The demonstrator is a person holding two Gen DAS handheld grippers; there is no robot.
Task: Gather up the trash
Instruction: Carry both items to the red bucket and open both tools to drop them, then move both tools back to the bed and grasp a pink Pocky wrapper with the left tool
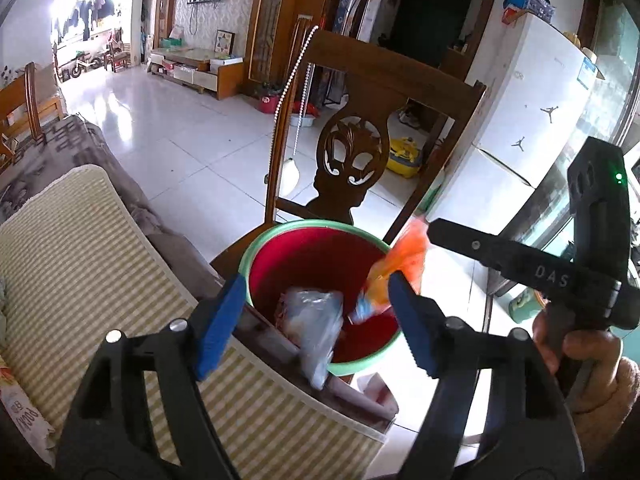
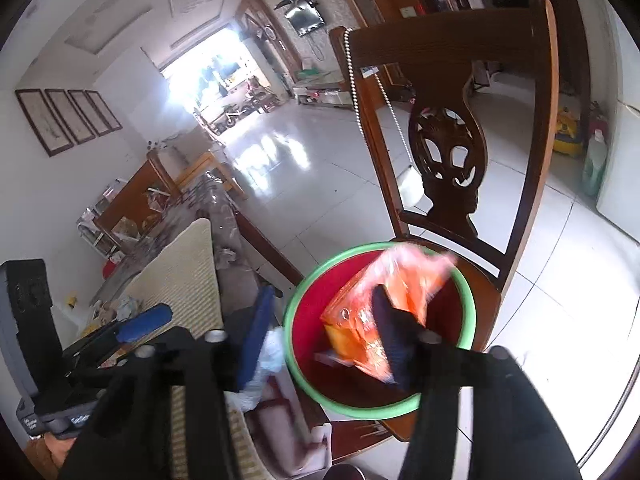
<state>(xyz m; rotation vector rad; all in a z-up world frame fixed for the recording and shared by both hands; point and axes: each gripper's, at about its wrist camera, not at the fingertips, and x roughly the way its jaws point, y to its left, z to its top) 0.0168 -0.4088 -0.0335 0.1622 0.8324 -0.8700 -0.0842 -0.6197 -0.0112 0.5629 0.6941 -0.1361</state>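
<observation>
Left wrist view: your left gripper (image 1: 316, 324) hangs over the basin (image 1: 256, 248), tilted down, its blue pads (image 1: 218, 320) spread wide with nothing pressed between them.
Clear bag: the pale plastic bag (image 1: 316, 328) lies below the open pads, draped over the basin's near rim, partly inside and partly on the table edge. It looks free of the pads, so I judge it let go, but it may slide out unless nudged further in.
Right gripper: seen from the left, your right gripper (image 1: 440, 232) reaches in from the right, held in your hand (image 1: 580, 348). Its own camera shows its fingers (image 2: 392, 336) apart.
Orange wrapper: the orange wrapper (image 2: 384, 304) is blurred and lies against the right-hand finger, over the red interior. Whether it is sticking to the pad or dropping away cannot be told.
Basin: it sits on the seat of the wooden chair (image 1: 352, 148), pushed against the table, which puts its mouth just below table level; a handy drop from the edge.
Table: the striped mat (image 1: 100, 264) covers the near surface; further clutter sits back along it in the right wrist view, too blurred to name.
Judgement: both pieces are at the basin; the drop looks nearly done.
</observation>
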